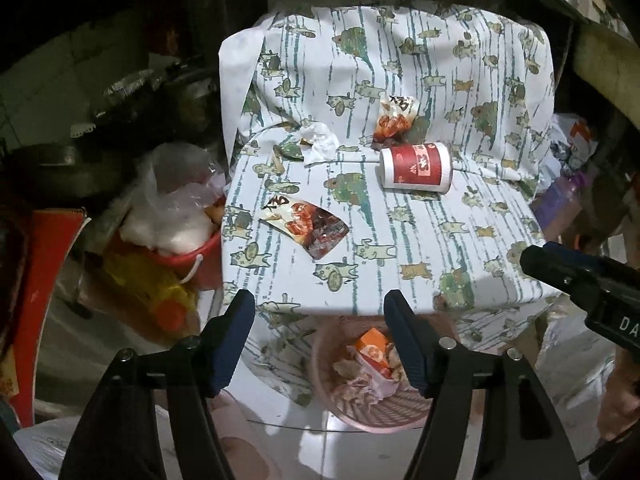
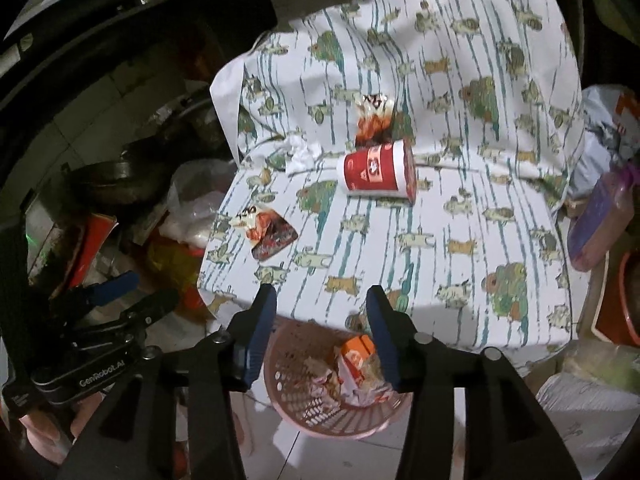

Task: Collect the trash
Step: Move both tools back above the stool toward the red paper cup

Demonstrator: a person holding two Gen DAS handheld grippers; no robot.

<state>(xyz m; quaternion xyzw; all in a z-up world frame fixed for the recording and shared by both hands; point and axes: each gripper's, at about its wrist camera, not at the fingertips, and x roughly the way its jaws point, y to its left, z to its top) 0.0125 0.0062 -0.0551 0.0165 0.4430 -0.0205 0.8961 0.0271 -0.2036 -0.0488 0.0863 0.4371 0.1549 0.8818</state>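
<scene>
Left gripper (image 1: 320, 312): I'm holding it level, jaws gaping, empty.
Right gripper (image 2: 322, 308): I'm hovering it alongside, also wide.
Basket (image 2: 288, 364): sitting just below both.
Cup (image 1: 416, 166): lying ahead, beyond wrapper (image 1: 306, 226).

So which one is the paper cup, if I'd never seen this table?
Find the table under the cat-print cloth. Near its middle a paper cup lies on its side, just in front of a crumpled snack wrapper. It is the only round thing there: red with white ends, while its neighbours are flat wrappers and a white tissue.
</scene>
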